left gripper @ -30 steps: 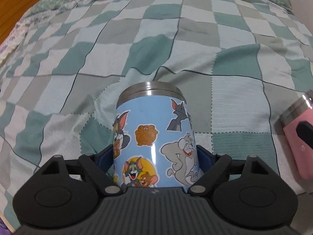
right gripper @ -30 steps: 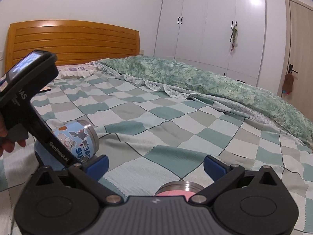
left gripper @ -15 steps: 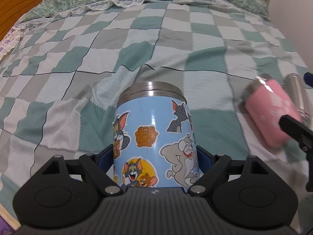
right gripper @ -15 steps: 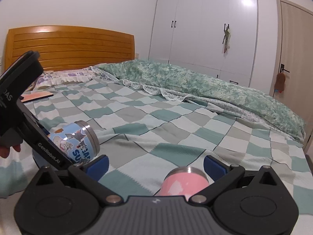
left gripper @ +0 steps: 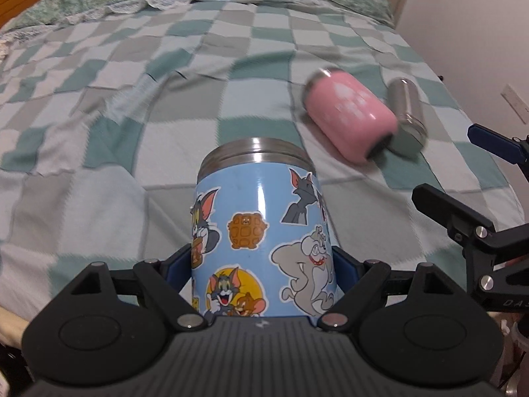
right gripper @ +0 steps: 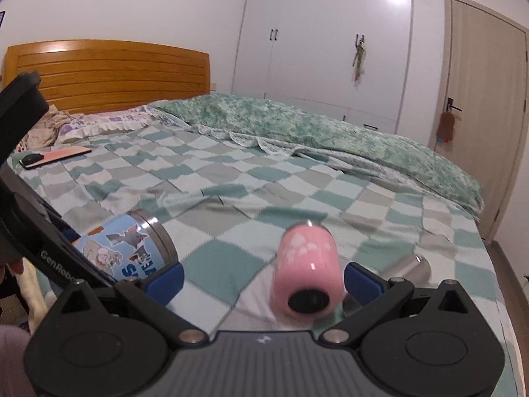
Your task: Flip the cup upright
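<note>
My left gripper (left gripper: 263, 261) is shut on a blue cartoon-sticker cup (left gripper: 261, 235) with a steel rim, held tilted over the checkered bed; it also shows in the right wrist view (right gripper: 132, 248). A pink cup (left gripper: 350, 119) lies on its side on the bedspread, base toward the right gripper; in the right wrist view (right gripper: 307, 274) it sits between the blue pads. My right gripper (right gripper: 263, 279) is open, its fingers (right gripper: 362, 286) apart from the pink cup. The right gripper shows at the left wrist view's right edge (left gripper: 469, 218).
A steel cup (left gripper: 406, 106) lies on its side just behind the pink one, also in the right wrist view (right gripper: 410, 266). The checkered bedspread (right gripper: 231, 178) has a green quilt (right gripper: 297, 122) at the far side. A phone and a black object (right gripper: 53, 158) lie near the headboard.
The right gripper has pulled back from the pink cup, which now lies fully in view on the bed. The left gripper still holds the blue cup and has swung rightward.
</note>
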Demonstrator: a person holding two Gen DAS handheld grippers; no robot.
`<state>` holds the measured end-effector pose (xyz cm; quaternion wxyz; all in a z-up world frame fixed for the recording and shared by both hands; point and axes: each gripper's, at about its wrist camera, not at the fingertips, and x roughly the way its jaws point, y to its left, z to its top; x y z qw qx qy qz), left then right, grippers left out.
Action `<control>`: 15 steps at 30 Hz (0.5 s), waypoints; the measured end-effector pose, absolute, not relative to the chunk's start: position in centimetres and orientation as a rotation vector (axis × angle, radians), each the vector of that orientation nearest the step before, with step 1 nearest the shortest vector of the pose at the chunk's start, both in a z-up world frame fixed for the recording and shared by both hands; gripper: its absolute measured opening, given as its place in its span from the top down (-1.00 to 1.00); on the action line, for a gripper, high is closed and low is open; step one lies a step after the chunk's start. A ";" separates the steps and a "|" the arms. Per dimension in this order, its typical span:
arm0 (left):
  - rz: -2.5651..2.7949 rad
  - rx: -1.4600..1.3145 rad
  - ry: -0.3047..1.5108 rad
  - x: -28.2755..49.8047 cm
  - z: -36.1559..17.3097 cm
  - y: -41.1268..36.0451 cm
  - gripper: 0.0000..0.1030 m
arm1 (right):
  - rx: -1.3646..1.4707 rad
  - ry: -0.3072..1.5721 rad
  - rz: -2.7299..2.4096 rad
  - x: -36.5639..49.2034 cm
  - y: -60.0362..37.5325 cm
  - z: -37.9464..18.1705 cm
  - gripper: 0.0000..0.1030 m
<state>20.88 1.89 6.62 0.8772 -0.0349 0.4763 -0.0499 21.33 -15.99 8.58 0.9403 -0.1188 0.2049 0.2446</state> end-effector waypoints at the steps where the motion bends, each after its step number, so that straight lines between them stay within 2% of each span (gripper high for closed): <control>1: -0.111 -0.072 0.990 20.5 6.3 1.5 -0.67 | -0.242 0.422 0.491 20.8 -16.3 8.4 -1.00; 15: -0.107 -0.019 0.959 19.2 3.9 -1.0 -0.68 | -0.234 0.465 0.417 16.4 -19.1 6.7 -1.00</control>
